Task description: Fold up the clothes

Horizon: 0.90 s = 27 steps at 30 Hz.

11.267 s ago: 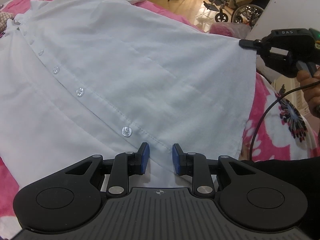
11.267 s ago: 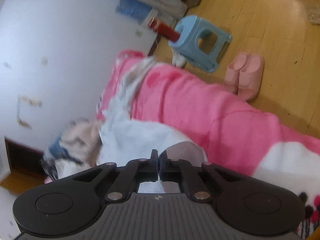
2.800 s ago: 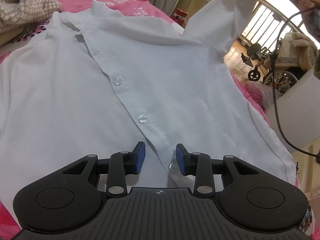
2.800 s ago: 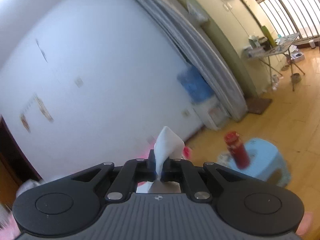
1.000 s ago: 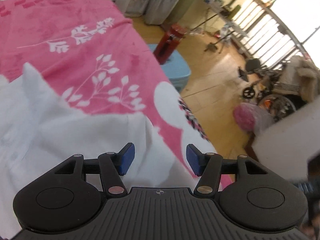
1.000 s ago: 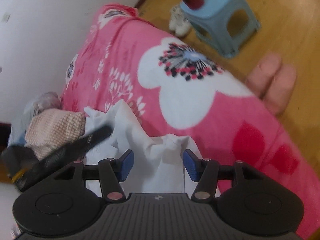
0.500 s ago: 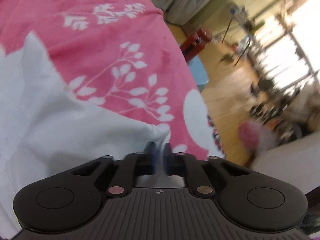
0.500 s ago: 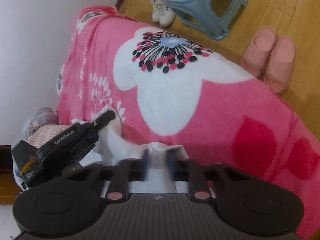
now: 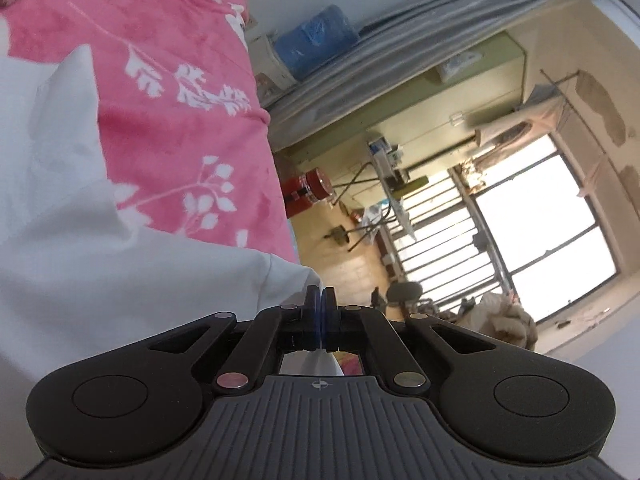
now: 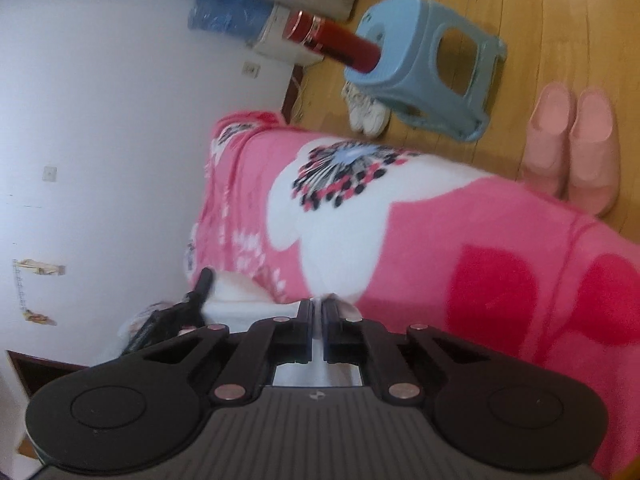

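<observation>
Your left gripper (image 9: 320, 300) pinches the white shirt's (image 9: 80, 264) edge over the pink blanket (image 9: 168, 128); your right gripper (image 10: 318, 312) seems clamped on white cloth too, though blur obscures it. Lift both evenly and keep that edge taut.

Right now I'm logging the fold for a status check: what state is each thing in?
Left claw: shut on white shirt.
Right claw: shut on white shirt.
White shirt: spread on pink blanket, edge pinched.
Red bottle: standing on blue stool.
</observation>
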Tool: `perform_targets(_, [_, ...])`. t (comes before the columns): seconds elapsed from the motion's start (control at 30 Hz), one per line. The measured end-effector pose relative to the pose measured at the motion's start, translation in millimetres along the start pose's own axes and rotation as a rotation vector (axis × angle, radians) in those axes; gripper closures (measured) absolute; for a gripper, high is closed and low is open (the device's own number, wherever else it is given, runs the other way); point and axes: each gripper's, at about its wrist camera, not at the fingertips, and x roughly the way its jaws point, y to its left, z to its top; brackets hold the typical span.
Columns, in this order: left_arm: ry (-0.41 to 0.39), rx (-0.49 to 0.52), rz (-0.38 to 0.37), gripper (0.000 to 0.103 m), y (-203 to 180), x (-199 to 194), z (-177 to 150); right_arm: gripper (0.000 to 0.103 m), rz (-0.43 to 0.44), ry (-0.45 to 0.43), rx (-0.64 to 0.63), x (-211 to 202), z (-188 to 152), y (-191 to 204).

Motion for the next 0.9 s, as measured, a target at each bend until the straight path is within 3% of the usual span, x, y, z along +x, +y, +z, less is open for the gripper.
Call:
perform_targets(0.13, [-0.012,-0.006,0.018,0.103,9.4,5.4,-3.5,0.099,-0.032,-0.026,-0.02,7.9,-0.2,-7.0])
perform_targets(0.3, [-0.036,-0.125,0.014,0.1,30.6,-3.6,2.7,0.096,-0.026,0.011,0.03,8.7,6.8,-11.4])
perform_targets(0.4, [-0.08,-0.187,-0.001,0.079,32.9,-17.7,13.5,0.088,-0.033,0.023,0.043,4.7,11.2,-10.2])
perform_targets(0.43, [-0.1,-0.207,-0.005,0.071,32.9,-23.4,18.0,0.08,-0.031,0.017,0.045,2.2,11.8,-8.9])
perform_targets(0.5, [-0.132,-0.234,-0.012,0.067,30.2,-34.1,26.7,0.067,-0.031,0.003,0.044,-2.9,12.4,-5.7])
perform_targets(0.6, [-0.172,-0.276,-0.033,0.063,23.7,-55.7,39.3,0.062,-0.054,-0.021,0.024,-10.7,10.1,1.5])
perform_targets(0.77, [-0.211,-0.27,-0.046,0.059,-0.5,-102.3,51.1,0.061,-0.069,-0.047,0.014,-29.0,3.0,9.0])
perform_targets(0.9, [-0.203,-0.203,-0.016,0.057,-28.4,-152.3,43.3,0.061,-0.077,-0.072,-0.045,-51.2,-8.4,21.1])
